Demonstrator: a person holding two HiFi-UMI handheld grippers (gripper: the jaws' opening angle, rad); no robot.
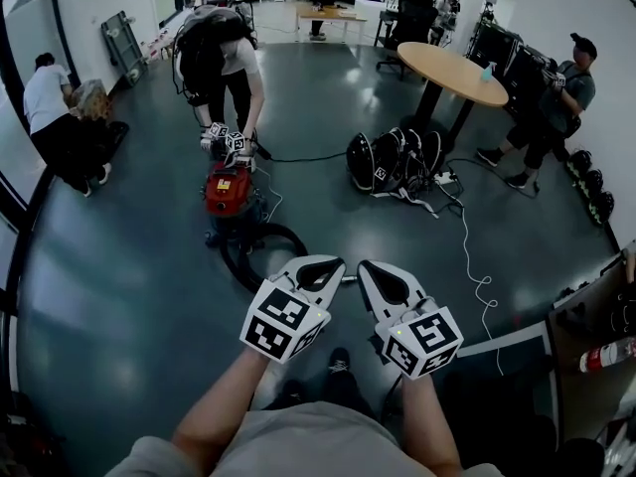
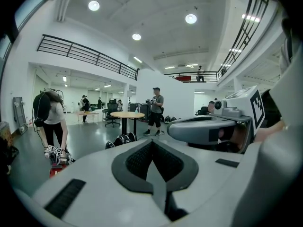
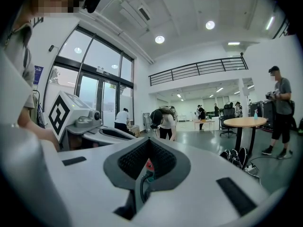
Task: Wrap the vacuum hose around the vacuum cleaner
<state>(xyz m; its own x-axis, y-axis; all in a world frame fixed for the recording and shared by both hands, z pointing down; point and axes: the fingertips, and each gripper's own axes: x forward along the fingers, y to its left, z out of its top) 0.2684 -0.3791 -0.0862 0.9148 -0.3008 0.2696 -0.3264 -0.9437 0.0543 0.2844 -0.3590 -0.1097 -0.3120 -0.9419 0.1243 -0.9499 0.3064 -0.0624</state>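
Black hose [image 1: 232, 258] is half hidden behind the left gripper [image 1: 335, 265] — it and the right gripper [image 1: 364, 267] are closed, empty; wide floor [image 1: 119, 296] is seen around.

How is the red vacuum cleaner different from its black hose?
The vacuum cleaner is red and chunky; the hose is black and thin. The vacuum cleaner is one solid block; the hose curls in a loop. Both sit on the floor.

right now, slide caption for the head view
Left claw and right claw shut, side by side, facing the red vacuum cleaner and its black hose.
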